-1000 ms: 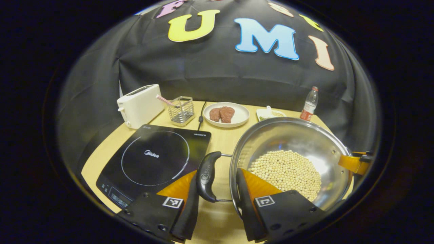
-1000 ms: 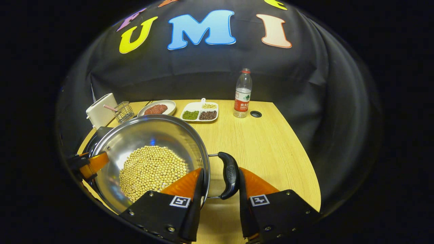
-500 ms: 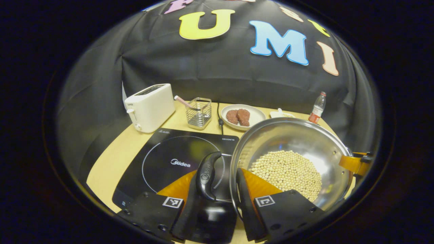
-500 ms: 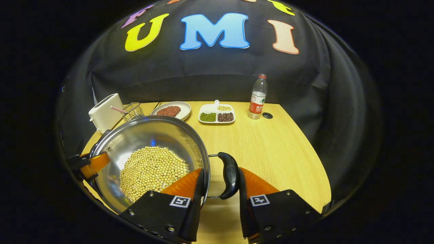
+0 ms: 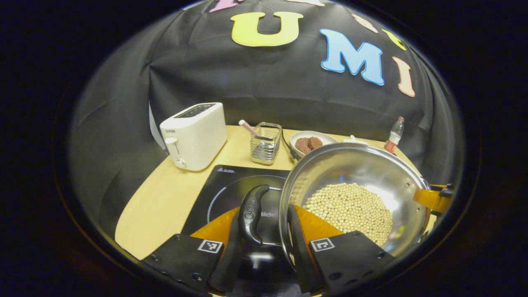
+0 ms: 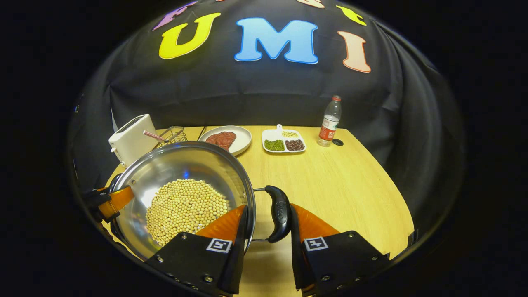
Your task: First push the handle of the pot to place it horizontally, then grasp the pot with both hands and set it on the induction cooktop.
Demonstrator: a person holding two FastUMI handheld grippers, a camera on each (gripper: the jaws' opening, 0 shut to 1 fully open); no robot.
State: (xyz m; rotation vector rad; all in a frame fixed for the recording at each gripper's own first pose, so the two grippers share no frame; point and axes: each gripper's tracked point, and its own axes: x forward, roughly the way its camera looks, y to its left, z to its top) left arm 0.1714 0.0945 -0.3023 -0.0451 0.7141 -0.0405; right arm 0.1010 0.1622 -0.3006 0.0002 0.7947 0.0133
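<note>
A steel pot (image 5: 359, 173) holding soybeans (image 5: 350, 206) hangs between my two grippers, level. My left gripper (image 5: 264, 212) is shut on its black left handle (image 5: 251, 212), one finger outside the loop and the other against the pot wall. On the opposite side, the right gripper (image 6: 269, 208) is shut on the black right handle (image 6: 279, 212) in the same way. The black induction cooktop (image 5: 231, 185) lies under the left handle and the pot's left part. Each gripper also appears at the pot's far rim in the other view: the right gripper (image 5: 433, 198), the left gripper (image 6: 107, 202).
A white toaster (image 5: 194, 134), a wire basket (image 5: 266, 142) and a plate of meat (image 5: 309, 142) stand behind the cooktop. A divided dish of beans (image 6: 284, 141) and a water bottle (image 6: 328, 123) sit at the back right. The wooden table (image 6: 342, 185) is bare to the pot's right.
Both grippers have carried the pot leftward. It hung over bare table beside the cooktop a second ago and now hangs over the cooktop. The grips have not changed.
</note>
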